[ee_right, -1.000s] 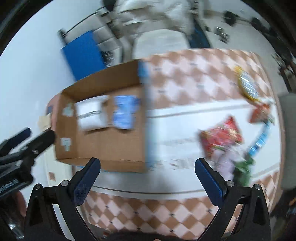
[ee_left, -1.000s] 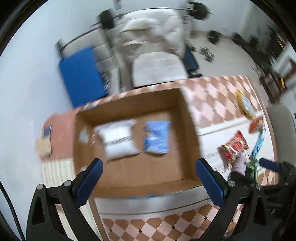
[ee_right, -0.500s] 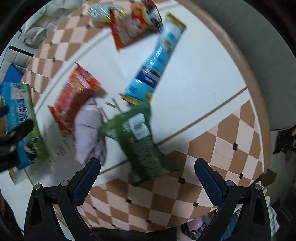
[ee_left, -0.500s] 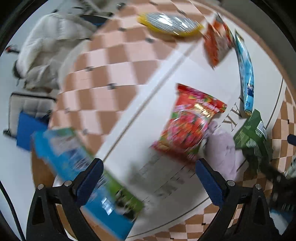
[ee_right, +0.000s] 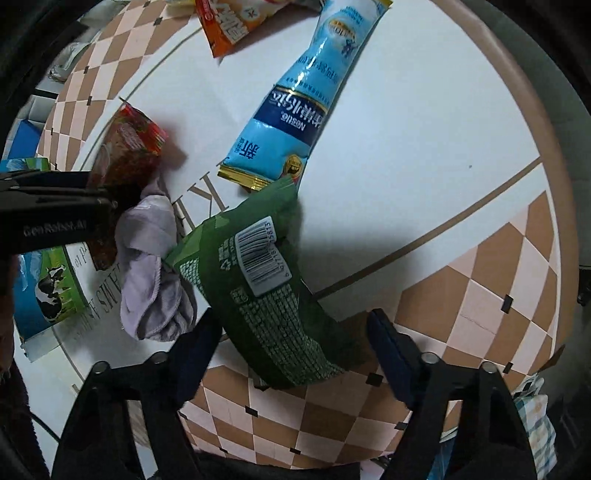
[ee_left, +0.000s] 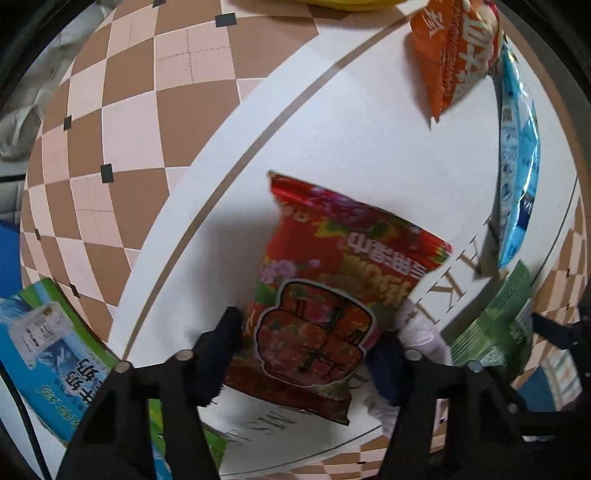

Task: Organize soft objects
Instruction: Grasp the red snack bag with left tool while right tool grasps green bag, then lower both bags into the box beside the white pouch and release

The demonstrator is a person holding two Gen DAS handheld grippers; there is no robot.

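Note:
My left gripper (ee_left: 306, 354) is low over the table, its jaws partly closed around the lower end of a red snack bag (ee_left: 332, 295); I cannot tell whether the pads press it. My right gripper (ee_right: 291, 343) straddles a green snack bag (ee_right: 266, 280) with its barcode up, jaws partly closed and a small gap at each side. A lilac cloth (ee_right: 155, 269) lies bunched between the two bags. The left gripper's body (ee_right: 55, 218) shows in the right wrist view at the left, over the red bag (ee_right: 129, 147).
A long light-blue packet (ee_right: 306, 92) and an orange snack bag (ee_right: 229, 26) lie further out on the round table (ee_right: 461, 110). A yellow packet (ee_left: 351, 3) is at the top edge. The blue-and-green printed carton side (ee_left: 44, 354) stands at the left.
Both grippers swung away from the cardboard box to the snack pile and dropped close. Their jaws narrowed from wide open around the red bag and the green bag.

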